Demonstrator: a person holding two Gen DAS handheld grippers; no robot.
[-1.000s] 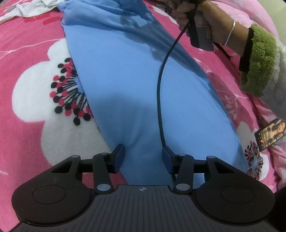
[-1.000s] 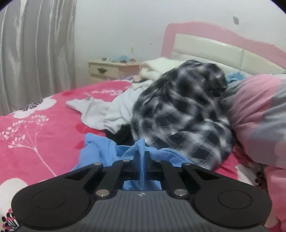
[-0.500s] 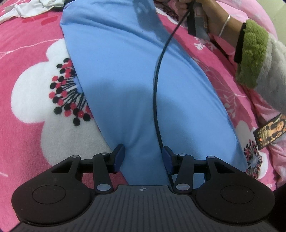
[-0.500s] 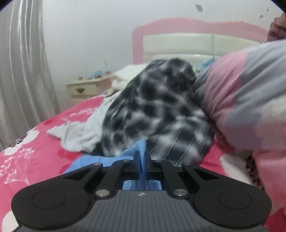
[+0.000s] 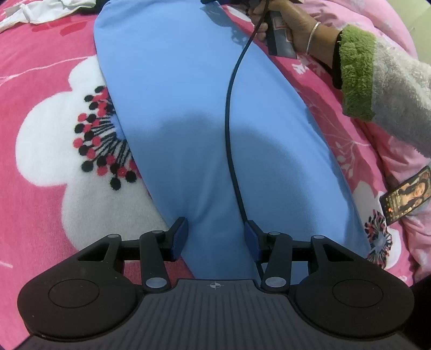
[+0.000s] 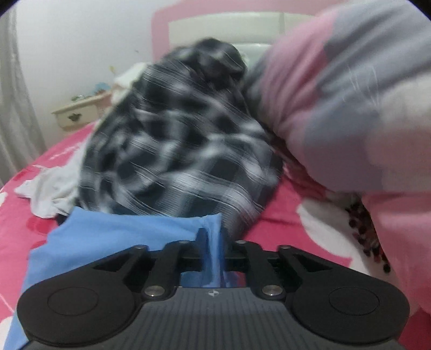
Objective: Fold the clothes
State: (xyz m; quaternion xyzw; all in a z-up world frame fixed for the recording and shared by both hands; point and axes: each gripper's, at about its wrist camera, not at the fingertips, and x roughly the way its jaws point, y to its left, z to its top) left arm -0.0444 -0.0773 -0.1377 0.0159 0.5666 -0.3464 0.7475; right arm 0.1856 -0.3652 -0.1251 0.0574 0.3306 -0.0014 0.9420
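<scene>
A light blue garment lies stretched long on the pink flowered bedspread. My left gripper is open, its blue pads on either side of the garment's near end. In the right wrist view the right gripper is shut on a pinched fold at the blue garment's far end. In the left wrist view, the person's hand holds the right gripper's handle at the top right, with a black cable hanging across the cloth.
A black and white plaid shirt and a white garment are heaped just beyond the blue one. A pink and grey quilt bulges at the right. A phone lies on the bed at the right. A nightstand stands far left.
The right gripper has swung rightward with the blue cloth in it, pulling the garment straighter and flatter. The left gripper has stayed open in place.
</scene>
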